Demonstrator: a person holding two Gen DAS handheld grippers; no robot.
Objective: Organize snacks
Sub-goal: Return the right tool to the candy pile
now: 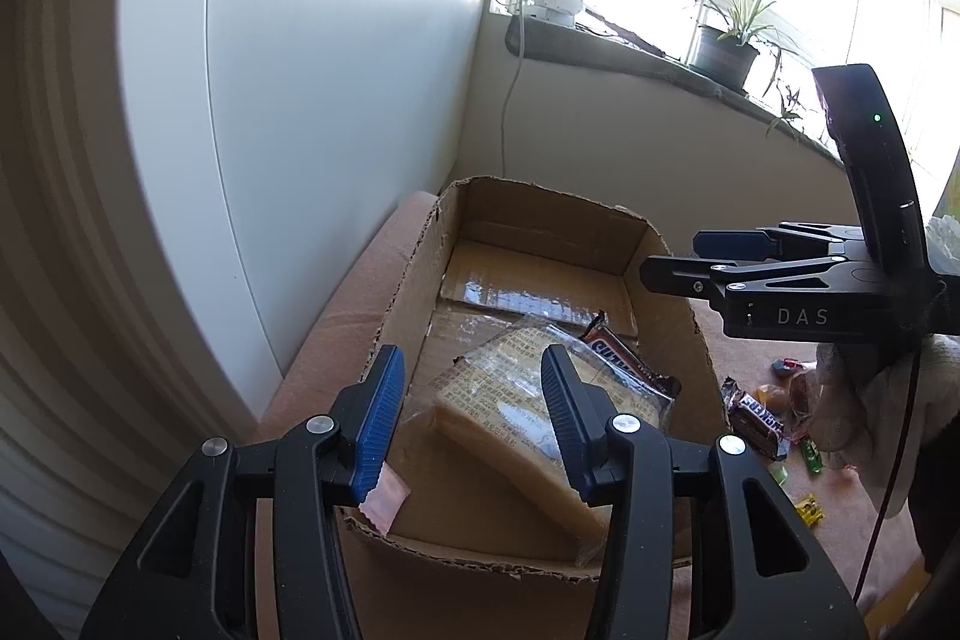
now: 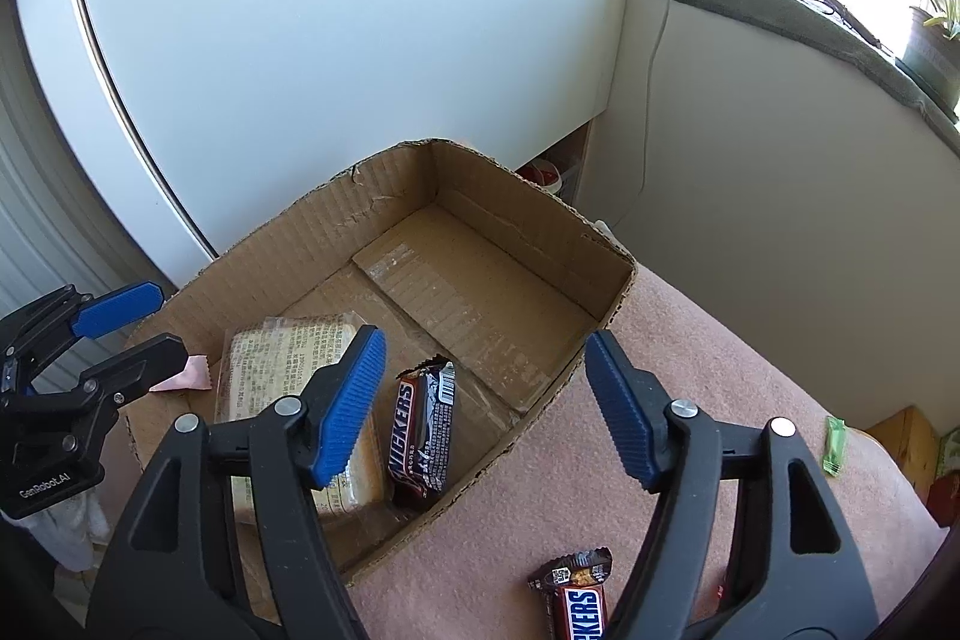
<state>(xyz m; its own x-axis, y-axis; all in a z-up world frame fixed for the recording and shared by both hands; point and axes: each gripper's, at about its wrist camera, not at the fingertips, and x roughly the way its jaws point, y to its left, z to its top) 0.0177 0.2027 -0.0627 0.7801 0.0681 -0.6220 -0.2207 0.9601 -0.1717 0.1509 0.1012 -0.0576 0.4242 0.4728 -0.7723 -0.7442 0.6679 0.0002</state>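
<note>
In the cardboard box (image 2: 480, 280), near its front wall, a wrapped bread slice (image 2: 288, 376) and a chocolate bar (image 2: 423, 436) lie side by side, touching. The left tongs (image 1: 471, 412) hang open over the bread and hold nothing. The right tongs (image 2: 486, 400) are open too, over the box's right wall, also empty. It looks like both snacks are now put away. On the pink cover beside the box waits another chocolate bar (image 2: 576, 601) (with small candies (image 1: 807, 451) further off). To do the next bit well, lift the tongs straight up, clear of the box wall. Then go to the bar outside and pinch it across its middle.
</note>
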